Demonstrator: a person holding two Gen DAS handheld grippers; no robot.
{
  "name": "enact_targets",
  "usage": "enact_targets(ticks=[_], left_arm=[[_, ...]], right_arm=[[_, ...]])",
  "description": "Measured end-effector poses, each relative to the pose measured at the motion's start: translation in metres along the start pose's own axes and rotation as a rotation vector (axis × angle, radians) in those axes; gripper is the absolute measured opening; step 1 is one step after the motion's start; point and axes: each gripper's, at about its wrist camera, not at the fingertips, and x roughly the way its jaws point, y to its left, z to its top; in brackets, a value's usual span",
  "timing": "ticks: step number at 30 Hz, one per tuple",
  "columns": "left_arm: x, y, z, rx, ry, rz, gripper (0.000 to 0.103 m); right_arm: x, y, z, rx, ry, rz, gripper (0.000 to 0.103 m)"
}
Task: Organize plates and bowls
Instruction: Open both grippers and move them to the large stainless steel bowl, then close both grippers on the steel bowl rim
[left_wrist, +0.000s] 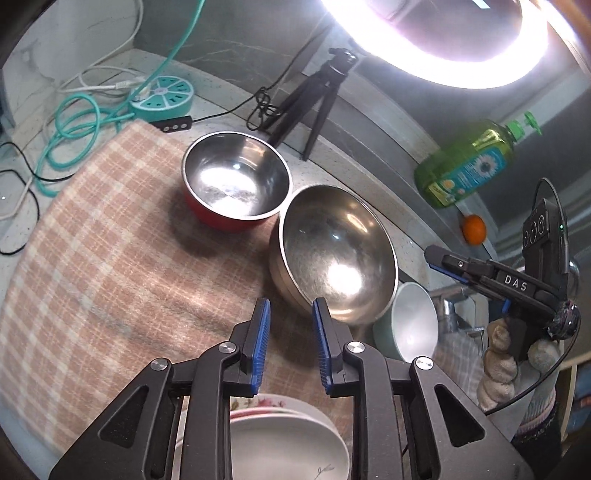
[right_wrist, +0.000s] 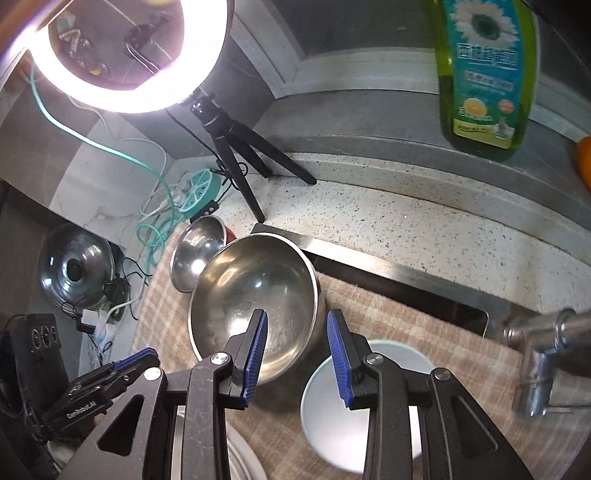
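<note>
Our left gripper (left_wrist: 291, 314) and right gripper (right_wrist: 297, 325) hang released, empty, just before the steel bowl (left_wrist: 336, 254); plates (left_wrist: 291, 439) lie under the left.

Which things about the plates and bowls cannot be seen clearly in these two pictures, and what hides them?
- Stack of plates, left wrist view: the left gripper and the bottom edge cover it; count unclear.
- Pale bowl, right wrist view: the right gripper covers part of it.
- Red bowl, right wrist view: the steel bowl hides its near side.
</note>
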Motion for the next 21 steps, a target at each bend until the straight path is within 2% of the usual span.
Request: enact_targets(ticks=[6,21], left_arm=[[0.015,0.002,0.009,-0.053,0.01,0.011,0.021],[0.035,-0.005,0.013,-0.054,0.021,0.055,0.021]], right_arm=[[0.027,-0.005,0.015,-0.022,0.044,-0.044,0.031],[0.051,-0.023,0.024,0.0,0.1,-0.023,0.03]])
